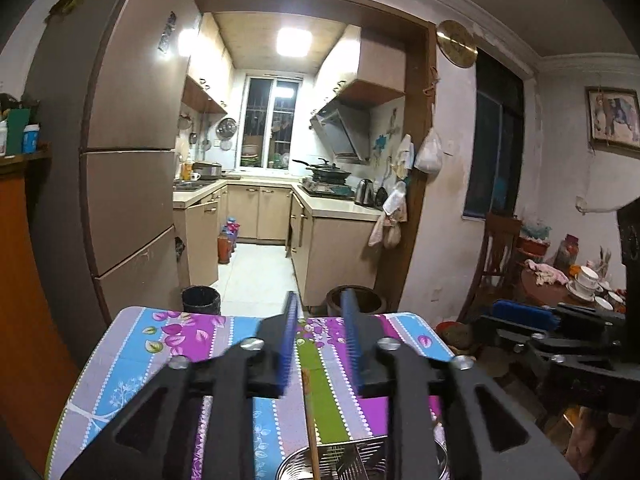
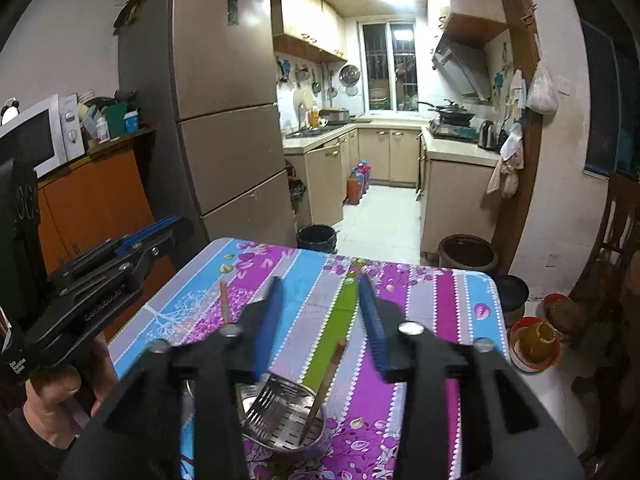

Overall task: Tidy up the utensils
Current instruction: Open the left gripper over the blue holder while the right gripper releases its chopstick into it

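A perforated metal utensil holder (image 2: 298, 438) stands on the striped floral tablecloth (image 2: 436, 304) near its front edge. A slotted metal spatula (image 2: 272, 402) and a wooden stick (image 2: 326, 380) lean in it. Another wooden stick (image 2: 224, 300) pokes up further left. My right gripper (image 2: 320, 284) hovers over the holder, open, with nothing between its blue pads. My left gripper (image 1: 320, 300) is open too and holds nothing; the holder (image 1: 340, 462) and a wooden stick (image 1: 310, 412) show low between its fingers. A hand (image 2: 56, 404) carries the left gripper (image 2: 160, 236) at the table's left edge.
Beyond the table's far edge stand a black bin (image 2: 316, 238) and a brown jar (image 2: 468, 254). A tall fridge (image 2: 224, 120) is on the left, with a microwave (image 2: 36, 136) on an orange cabinet. Bowls (image 2: 534, 344) sit on the floor at the right, by a wooden chair (image 1: 496, 256).
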The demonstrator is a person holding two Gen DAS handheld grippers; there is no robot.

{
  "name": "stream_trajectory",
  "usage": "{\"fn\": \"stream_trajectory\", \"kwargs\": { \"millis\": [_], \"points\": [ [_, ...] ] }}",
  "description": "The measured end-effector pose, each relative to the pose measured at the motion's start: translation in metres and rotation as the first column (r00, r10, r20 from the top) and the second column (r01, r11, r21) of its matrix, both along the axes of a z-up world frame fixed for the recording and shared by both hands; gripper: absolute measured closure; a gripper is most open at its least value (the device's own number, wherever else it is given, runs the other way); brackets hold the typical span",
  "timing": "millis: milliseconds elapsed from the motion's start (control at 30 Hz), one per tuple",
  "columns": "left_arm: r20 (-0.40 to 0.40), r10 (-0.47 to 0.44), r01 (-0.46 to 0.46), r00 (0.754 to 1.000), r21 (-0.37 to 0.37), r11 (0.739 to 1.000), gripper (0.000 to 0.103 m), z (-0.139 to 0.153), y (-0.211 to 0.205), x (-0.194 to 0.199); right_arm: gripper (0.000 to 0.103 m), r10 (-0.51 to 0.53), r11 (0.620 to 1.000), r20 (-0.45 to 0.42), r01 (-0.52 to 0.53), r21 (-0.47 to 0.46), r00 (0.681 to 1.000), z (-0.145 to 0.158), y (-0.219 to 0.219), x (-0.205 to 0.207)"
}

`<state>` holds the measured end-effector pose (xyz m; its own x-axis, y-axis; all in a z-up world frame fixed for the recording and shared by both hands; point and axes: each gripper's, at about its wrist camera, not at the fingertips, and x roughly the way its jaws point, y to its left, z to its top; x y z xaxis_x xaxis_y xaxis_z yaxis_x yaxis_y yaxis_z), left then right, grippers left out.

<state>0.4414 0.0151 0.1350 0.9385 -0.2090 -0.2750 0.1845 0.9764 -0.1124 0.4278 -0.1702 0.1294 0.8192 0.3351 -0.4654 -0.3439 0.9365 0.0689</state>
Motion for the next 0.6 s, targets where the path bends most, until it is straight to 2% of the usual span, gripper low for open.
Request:
{"fn": "stream_trajectory", "kwargs": {
  "millis": [233,333,400,467,600],
  "points": [
    [-0.018,0.016,-0.016,1.000,-0.001,1.000,0.066,0.002,0.002,-0.006,0.055,-0.032,0.999,0.009,0.032,0.003,0.999,0.000,-0.017,-0.003],
    [-0.015,0.025,-0.025,1.000,-0.008,1.000,0.060,0.006,0.005,-0.029,0.055,-0.038,0.999,0.031,0.037,0.010,0.999,0.004,-0.022,-0.019],
    [0.007,0.020,-0.019,1.000,-0.011,1.000,0.050,0.006,0.007,-0.053,0.055,-0.018,1.000,0.082,0.018,0.004,0.996,0.011,-0.024,-0.045],
    [0.049,0.015,-0.016,0.999,0.021,1.000,0.043,0.006,0.005,-0.089,0.054,0.002,1.000,0.149,-0.002,-0.002,0.989,0.017,-0.026,-0.081],
    [0.118,-0.013,0.006,0.993,0.062,0.998,0.037,-0.005,0.008,-0.173,0.049,0.049,0.998,0.269,-0.056,0.020,0.962,0.010,-0.030,-0.167]
  ]
}}
